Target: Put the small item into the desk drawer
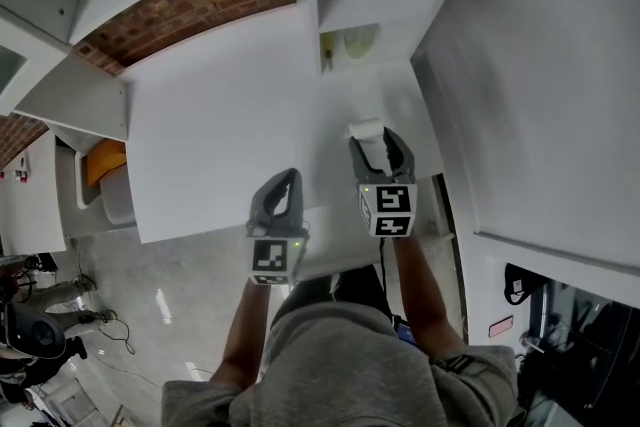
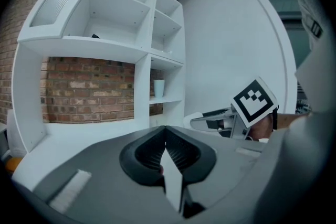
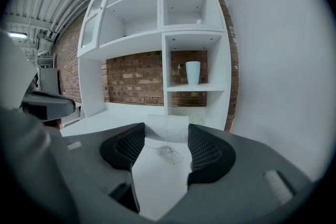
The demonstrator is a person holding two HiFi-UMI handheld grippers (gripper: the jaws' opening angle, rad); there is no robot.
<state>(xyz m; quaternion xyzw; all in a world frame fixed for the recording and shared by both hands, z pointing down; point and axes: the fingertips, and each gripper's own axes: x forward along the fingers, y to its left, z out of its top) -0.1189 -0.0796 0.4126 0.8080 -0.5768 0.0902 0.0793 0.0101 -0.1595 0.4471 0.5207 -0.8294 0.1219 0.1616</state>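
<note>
The small white item (image 3: 167,124) lies on the white desk top (image 1: 220,125), near its right end and in front of the lower cubby of the shelf unit (image 3: 191,34). In the right gripper view it sits just past the tips of the right gripper (image 3: 166,132) and fills the width of the gap between them. The two ribbed fingers (image 3: 126,148) stand well apart on either side, closed on nothing. From the head view the same item (image 1: 366,129) shows just ahead of that gripper's (image 1: 375,145) open tips. Whether either tip touches it cannot be told.

Nearer in, between the same two fingers, a small clear object (image 3: 168,153) lies flat on the desk, apart from both pads.

The left gripper (image 2: 165,132) is held beside the right one, nearer the desk's front edge and clear of the item. Its jaws are pressed together with nothing between them. In the head view it (image 1: 288,179) hangs over the front part of the desk. The left gripper view shows the right gripper's marker cube (image 2: 255,101) off to its right.

Beyond the item, a white cup (image 3: 192,72) stands upright on the shelf above the lower cubby, and a pale yellowish thing (image 1: 358,40) sits inside that cubby. A red brick wall (image 3: 137,78) shows behind the desk. Off the desk's left end, lower down, an orange thing (image 1: 105,161) is visible.
</note>
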